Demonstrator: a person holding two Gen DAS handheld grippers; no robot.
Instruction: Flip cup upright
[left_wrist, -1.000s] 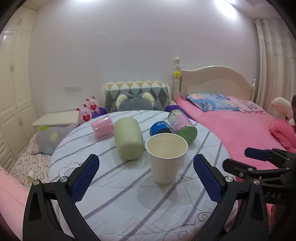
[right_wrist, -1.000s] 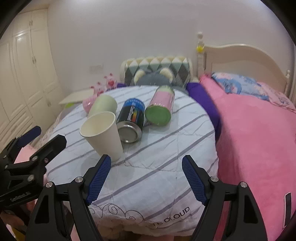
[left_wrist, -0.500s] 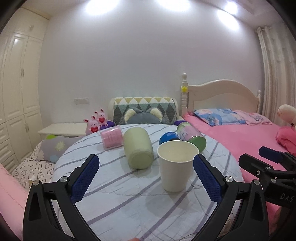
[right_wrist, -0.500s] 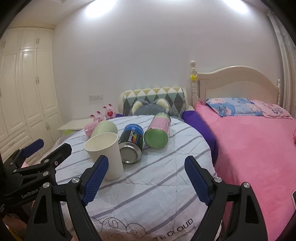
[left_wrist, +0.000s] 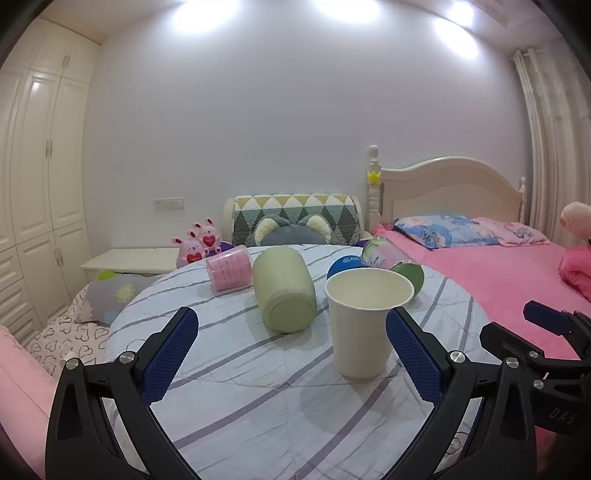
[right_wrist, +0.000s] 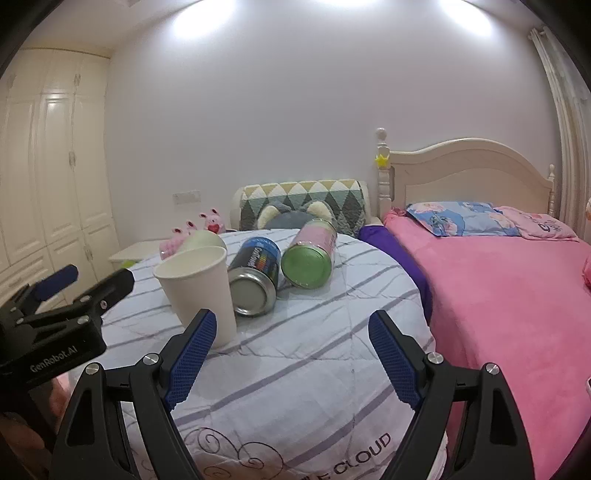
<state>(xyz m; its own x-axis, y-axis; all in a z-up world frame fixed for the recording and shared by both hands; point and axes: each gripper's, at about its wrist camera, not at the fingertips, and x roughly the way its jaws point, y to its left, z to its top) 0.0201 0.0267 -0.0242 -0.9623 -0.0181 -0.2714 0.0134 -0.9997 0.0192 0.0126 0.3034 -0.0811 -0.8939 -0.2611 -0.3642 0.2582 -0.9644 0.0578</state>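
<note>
A white paper cup (left_wrist: 364, 325) stands upright, mouth up, on the round table with a striped cloth (left_wrist: 236, 398). It also shows in the right wrist view (right_wrist: 199, 291). My left gripper (left_wrist: 291, 354) is open and empty, close in front of the cup, which sits near its right finger. My right gripper (right_wrist: 291, 354) is open and empty, with the cup just beyond its left finger. Each gripper shows at the edge of the other's view.
A pale green jar (left_wrist: 284, 290), a pink roll (left_wrist: 229, 273), a blue can (right_wrist: 256, 280) and a pink can with a green end (right_wrist: 310, 258) lie on their sides behind the cup. A pink bed (right_wrist: 509, 295) is to the right.
Both grippers have tilted up and drawn lower toward table level, so the cup and cans look nearer the horizon. The cup has stayed upright in place.
</note>
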